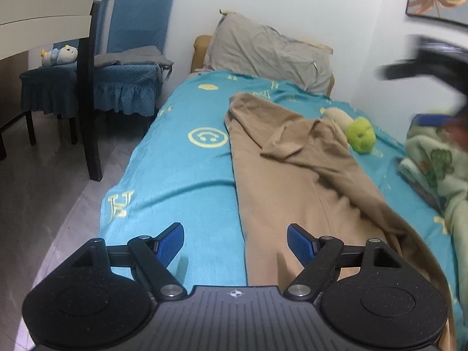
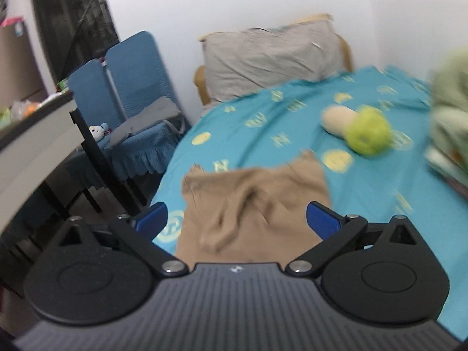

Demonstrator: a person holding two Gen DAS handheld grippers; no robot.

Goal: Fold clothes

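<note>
A tan garment (image 1: 295,181) lies lengthwise on the teal bedsheet (image 1: 175,169), partly folded over itself near its far end. My left gripper (image 1: 235,241) is open and empty, just above the garment's near left edge. My right gripper (image 2: 237,219) is open and empty above the garment's far end (image 2: 251,201); the view is motion-blurred. The right gripper also shows as a dark blur in the left wrist view (image 1: 433,64), raised at the right.
A grey pillow (image 1: 269,49) lies at the head of the bed. A green and beige plush toy (image 1: 359,134) lies to the right of the garment. A green patterned blanket (image 1: 435,163) is bunched at the right. Blue-covered chairs (image 1: 131,58) and a table (image 1: 44,11) stand left of the bed.
</note>
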